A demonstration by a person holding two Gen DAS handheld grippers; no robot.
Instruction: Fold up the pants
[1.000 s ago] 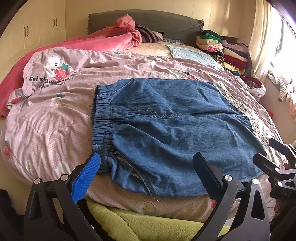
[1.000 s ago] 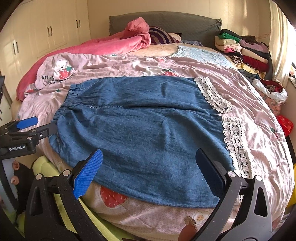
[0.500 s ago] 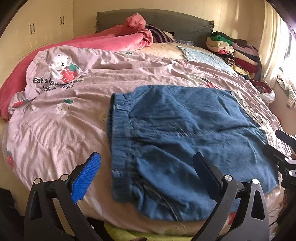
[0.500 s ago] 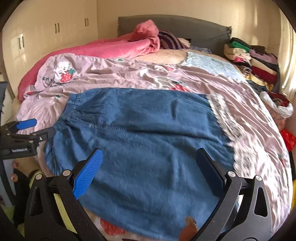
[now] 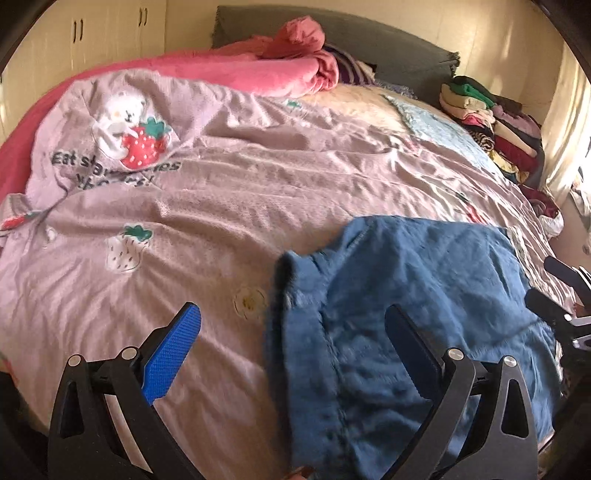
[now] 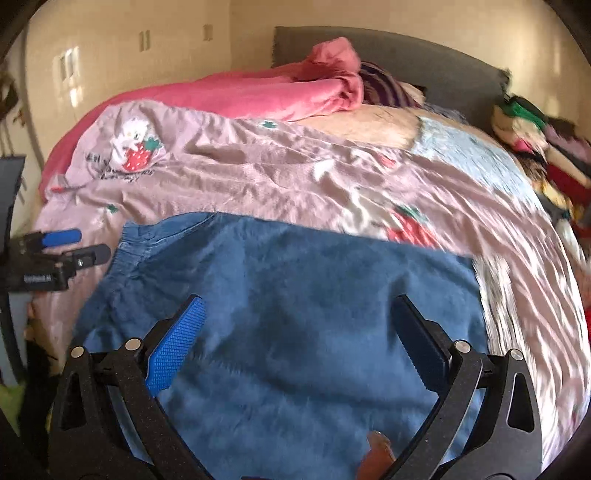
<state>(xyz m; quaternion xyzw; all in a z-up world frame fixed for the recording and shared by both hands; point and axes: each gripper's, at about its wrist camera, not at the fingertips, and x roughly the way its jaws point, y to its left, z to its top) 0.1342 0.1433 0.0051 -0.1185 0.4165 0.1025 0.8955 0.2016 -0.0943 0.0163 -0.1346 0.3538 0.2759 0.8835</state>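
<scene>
1. At the far left, cream wardrobe doors [image 5: 107,33] line the wall, and a thick pink blanket [image 5: 236,70] lies bunched along the head of the bed before a grey padded headboard [image 5: 388,40].
2. A wrinkled mauve duvet cover [image 5: 221,192] printed with a white bear, strawberries and dark lettering spreads over the bed.
3. The left gripper [image 5: 291,347] hangs over the near edge of the bed with its jaws wide apart and nothing between them; its blue ribbed pad [image 5: 171,350] is over bare duvet, the dark finger over denim.
4. The blue denim pants [image 5: 406,314] lie flat on the duvet at the near right part of the bed, elastic waistband [image 6: 129,254] towards the left and a white lace hem [image 6: 491,295] to the right; motion blur softens the detail.
5. The right gripper [image 6: 295,339] hovers above the middle of the denim, jaws spread wide and holding nothing.
6. At the far right, a stack of folded clothes [image 5: 491,125] in many colours sits at the bed's edge near a pale curtain [image 5: 565,122].
</scene>
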